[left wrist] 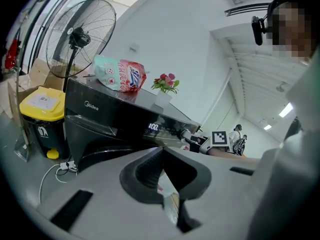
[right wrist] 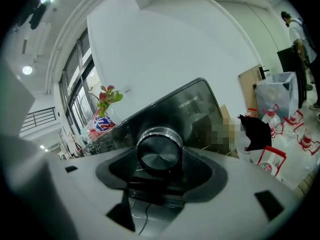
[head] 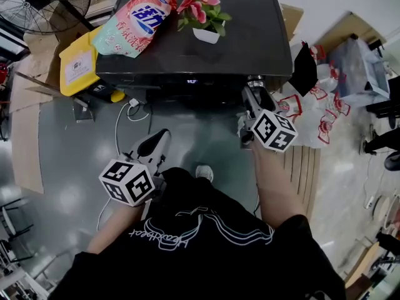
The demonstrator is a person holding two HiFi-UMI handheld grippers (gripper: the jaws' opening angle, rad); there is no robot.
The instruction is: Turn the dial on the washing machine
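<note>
The dial sits at the right end of the washing machine's front panel. The right tongs are clamped on it, 1 pad at each side. The left tongs hang low over the floor (well apart from the machine), tips together with nothing between. On the machine's top lie a detergent pouch and 1 flower pot.

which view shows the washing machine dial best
Right gripper view: the dial fills the centre, face-on, clamped by the right gripper. Head view shows only a sliver of it beyond that gripper; left gripper view shows it tiny and far off.
</note>
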